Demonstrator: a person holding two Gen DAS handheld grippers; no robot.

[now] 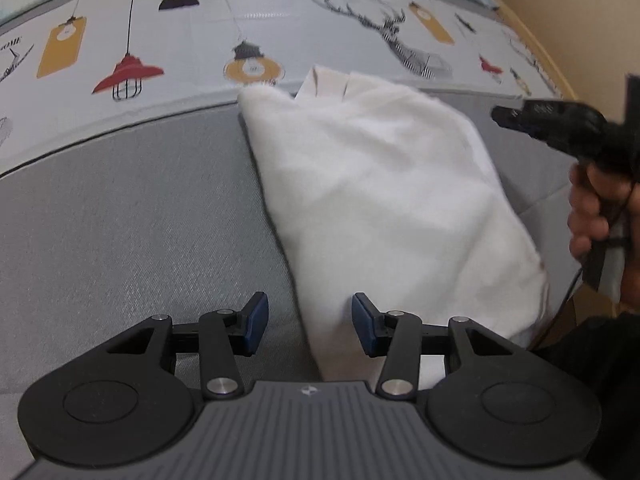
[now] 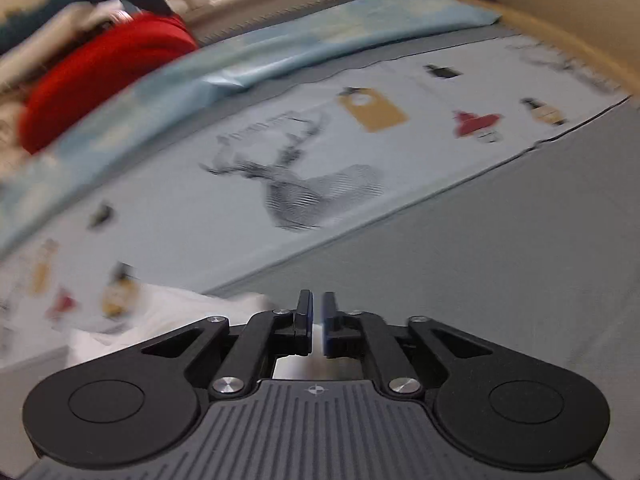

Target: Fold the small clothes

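Note:
A white garment [image 1: 384,200] lies folded into a long shape on the grey sheet [image 1: 120,220]. In the left wrist view it runs from the printed band down to my left gripper [image 1: 311,320]. That gripper is open. The garment's near left edge passes between its blue pads, and they do not press on it. My right gripper [image 1: 502,114], held by a hand [image 1: 588,216], hovers off the garment's right side. In the right wrist view the right gripper [image 2: 317,312] has its jaws almost together with nothing between them. A corner of the white garment [image 2: 168,312] shows at lower left.
A pale printed band with lamps and a deer [image 1: 400,32] crosses the bed beyond the garment. A light blue blanket [image 2: 280,52] lies further back, with a red cloth [image 2: 104,72] among piled things. A wooden bed edge [image 1: 560,60] runs along the right.

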